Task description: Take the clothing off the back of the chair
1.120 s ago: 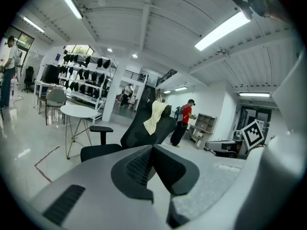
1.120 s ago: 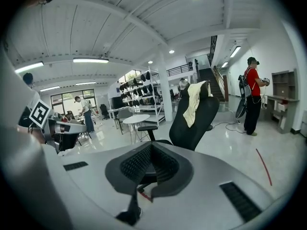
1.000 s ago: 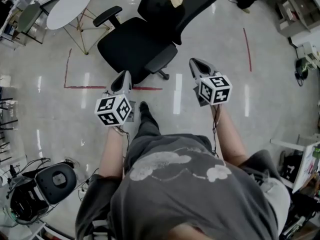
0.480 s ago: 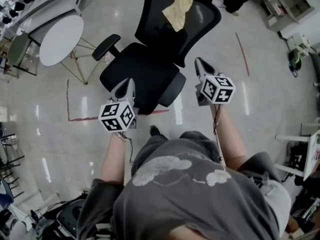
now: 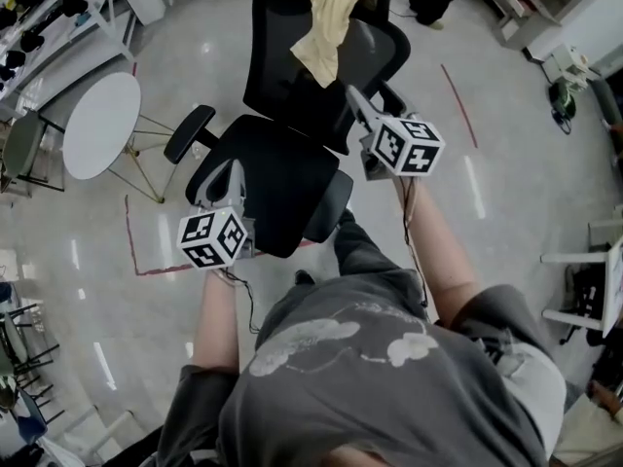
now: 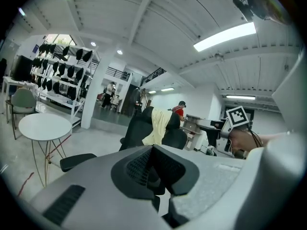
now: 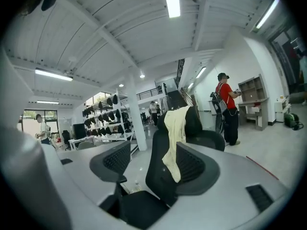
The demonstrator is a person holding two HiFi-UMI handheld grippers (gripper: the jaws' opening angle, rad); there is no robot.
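**Head view.** A black chair (image 5: 282, 163) stands on a glossy floor (image 5: 506, 222). Yellow clothing (image 5: 329, 13) hangs over the top of its back. The left gripper (image 5: 227, 171) is over the seat's left edge. The right gripper (image 5: 354, 97) is near the back, just below the clothing. Each carries a cube (image 5: 404, 146) of black-and-white square markers. A round table (image 5: 101, 125) stands at left.

**Left gripper view.** Jaws together, nothing between them; chair and clothing lie ahead, well apart.

**Right gripper view.** Jaws apart and opening, framing the clothing (image 7: 175, 138) without touching it.
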